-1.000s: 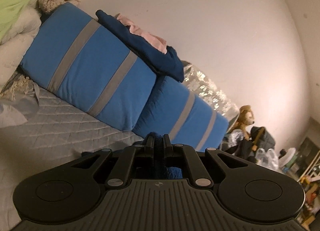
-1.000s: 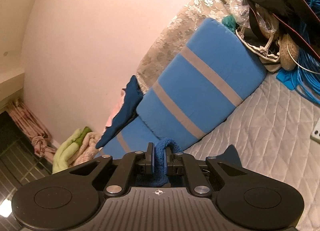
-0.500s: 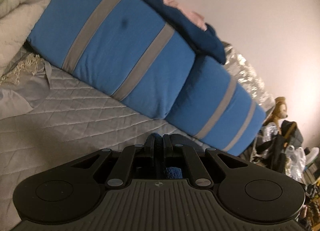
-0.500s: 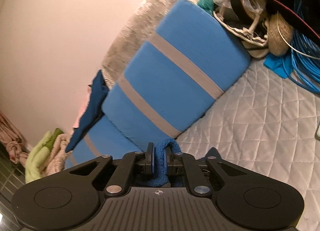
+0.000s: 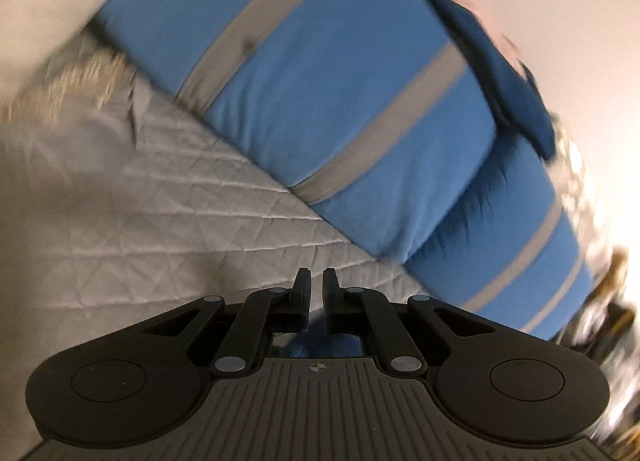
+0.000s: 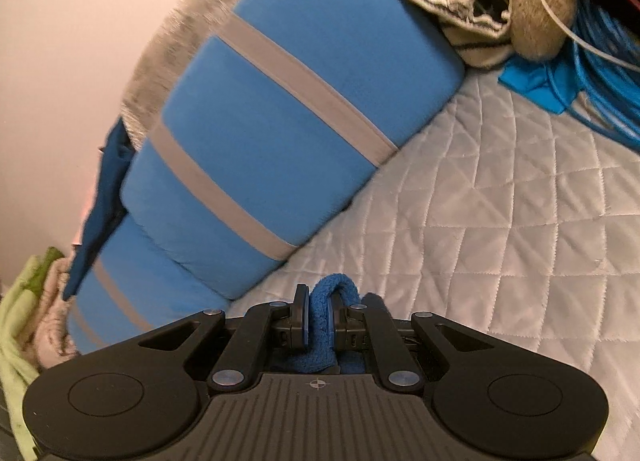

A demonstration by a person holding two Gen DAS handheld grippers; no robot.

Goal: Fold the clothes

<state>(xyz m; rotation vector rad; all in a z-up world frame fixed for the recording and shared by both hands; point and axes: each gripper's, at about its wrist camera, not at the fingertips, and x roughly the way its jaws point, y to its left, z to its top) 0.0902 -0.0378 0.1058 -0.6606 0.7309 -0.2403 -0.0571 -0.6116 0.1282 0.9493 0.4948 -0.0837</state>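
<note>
A blue terry cloth (image 6: 335, 286) loops up between the fingers of my right gripper (image 6: 319, 303), which is shut on it just above the quilted bedcover (image 6: 520, 241). In the left wrist view my left gripper (image 5: 316, 285) is also shut. Only a dark blue scrap of the same cloth (image 5: 316, 335) shows, low between its fingers, and none of it rises above the fingertips. Both grippers point down at the bed in front of the blue pillows. The rest of the cloth hangs hidden under the grippers.
Two blue pillows with grey stripes (image 5: 320, 81) (image 6: 288, 101) lean against the wall, with a dark blue garment (image 5: 500, 61) (image 6: 108, 189) draped on them. A fringed cream blanket (image 5: 80, 81) lies at the left. A bag (image 6: 460, 21) and blue cable (image 6: 600, 81) crowd the right, and green and cream clothes (image 6: 24, 301) the far left.
Both grippers have sunk toward the bed and tipped down, so pillows and quilt loom larger. The blue tuft above the left fingertips no longer shows. The right grip looks the same.
</note>
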